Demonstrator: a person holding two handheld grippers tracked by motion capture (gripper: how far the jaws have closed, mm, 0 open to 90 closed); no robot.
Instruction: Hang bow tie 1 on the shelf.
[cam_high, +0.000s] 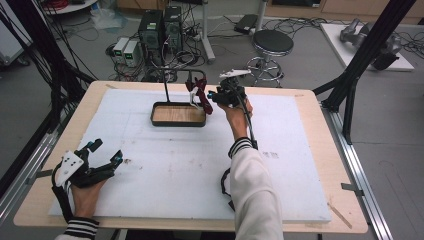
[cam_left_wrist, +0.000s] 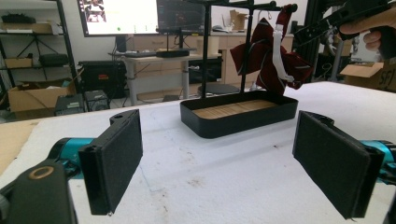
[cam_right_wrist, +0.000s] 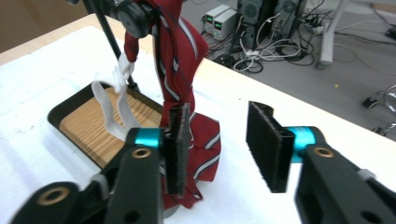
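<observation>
A dark red striped tie (cam_high: 200, 95) with a white strap (cam_right_wrist: 109, 109) hangs from the black rack (cam_high: 165, 85) that rises out of a black tray (cam_high: 178, 124) with a wooden floor. My right gripper (cam_high: 214, 96) is held up at the tie's right side. In the right gripper view its jaws (cam_right_wrist: 217, 144) stand apart with nothing between the pads, and the tie (cam_right_wrist: 180, 56) drapes just behind the left-hand pad. My left gripper (cam_high: 106, 151) rests at the near left of the table, open and empty (cam_left_wrist: 219, 163), facing the tray (cam_left_wrist: 243, 119) and tie (cam_left_wrist: 268, 65).
A white foam sheet (cam_high: 175, 170) covers most of the wooden table (cam_high: 325, 165). Beyond the far edge stand computer cases (cam_high: 160, 30), cables and a round stool (cam_high: 272, 42). Black frame posts (cam_high: 365, 55) flank the table.
</observation>
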